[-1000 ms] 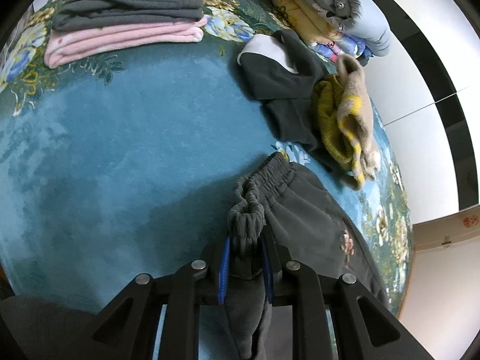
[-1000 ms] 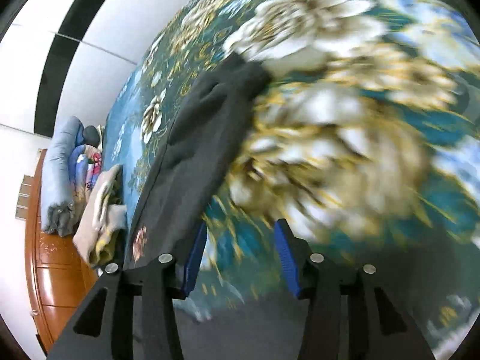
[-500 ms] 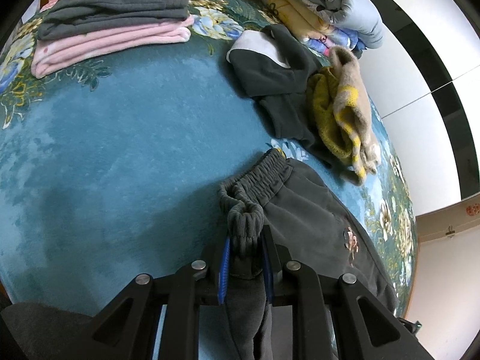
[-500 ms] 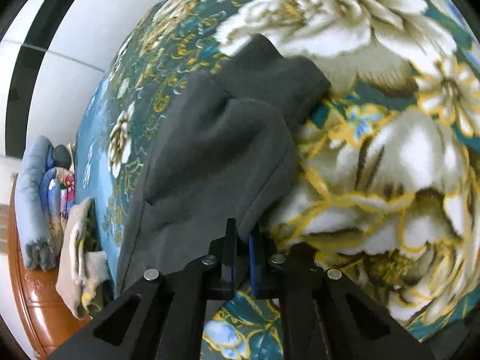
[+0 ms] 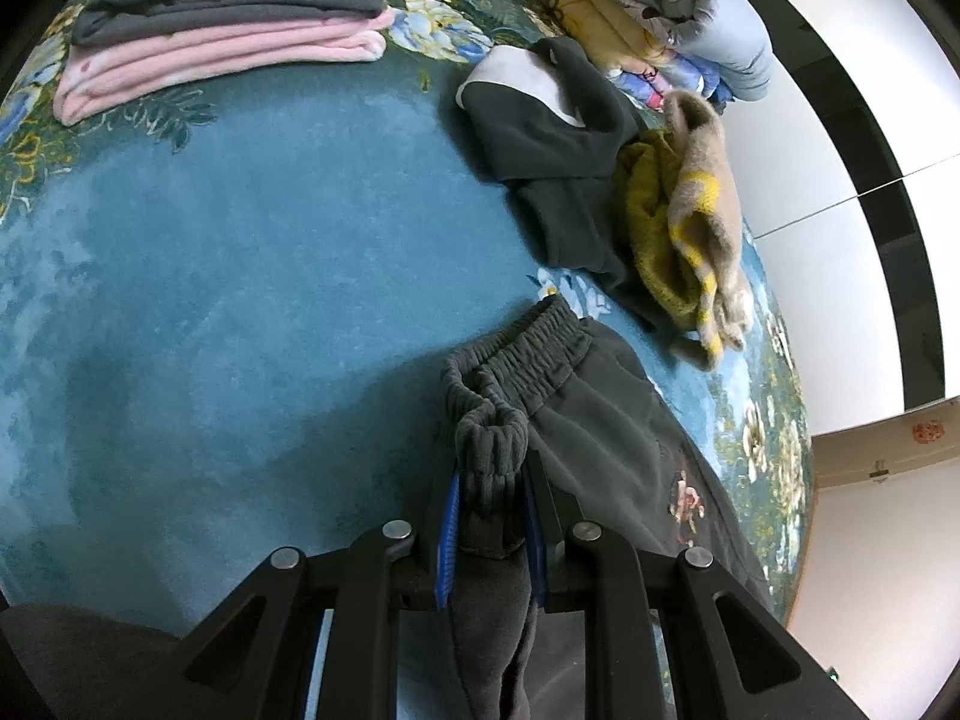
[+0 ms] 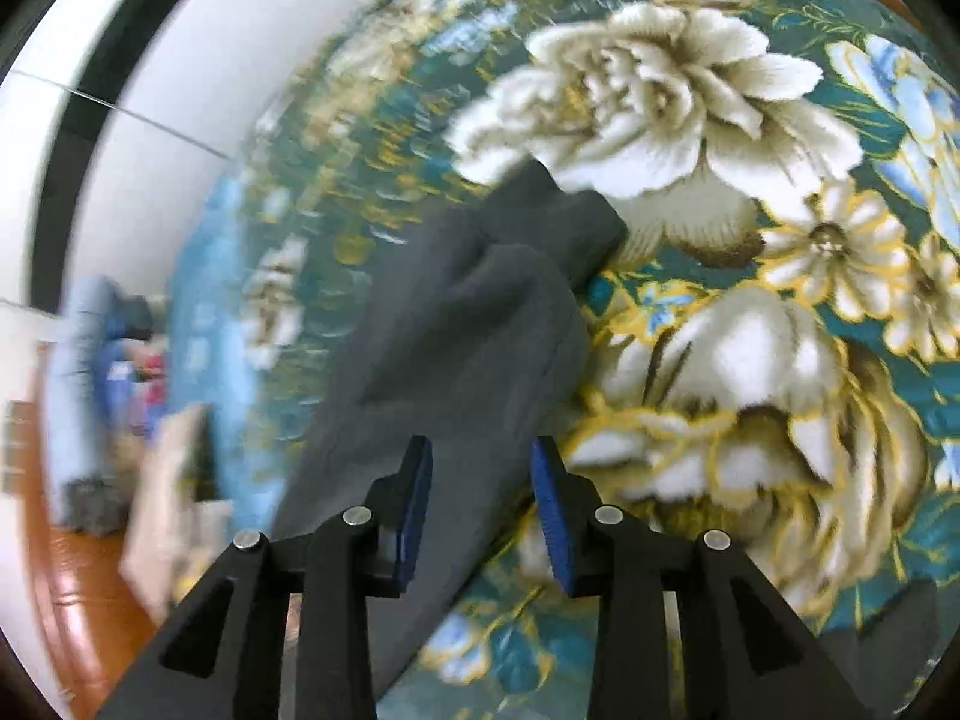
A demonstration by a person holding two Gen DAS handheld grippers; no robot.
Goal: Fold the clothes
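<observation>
The left tongs [image 5: 489, 516] point forward and down over the bed, their two black arms drawn close together, and the blue pads [image 5: 447, 540] pinch a bunched bit of the ribbed waistband [image 5: 522, 354] of the dark grey trousers [image 5: 606, 444]. Cloth hangs down between the arms toward the camera. The rest of the trousers lies flat on the blanket [image 5: 252, 252], running off to the right, with a small flower patch on the leg.

The right tongs [image 6: 480, 480] are spread apart with a clear gap between the blue pads [image 6: 414, 498]. They hover low over the leg end of the trousers [image 6: 456, 324] and hold nothing; the cloth lies under and between the pads, but whether the pads touch it cannot be told. The cuff lies folded against a large cream flower printed on the blanket [image 6: 840, 120]. The left side of this view is blurred.

The bed carries a teal plush blanket with flower borders. At its far end sits a folded stack [image 5: 228, 18], grey on top of pink. Near it to the right lie a crumpled black and white garment [image 5: 552, 144] and a yellow and beige knit [image 5: 684, 222], touching one another. Behind them is a pile of folded bedding [image 5: 672, 18]. White wall panels with a dark stripe [image 5: 840, 150] run beside the bed, and brown wood shows at the head end.
</observation>
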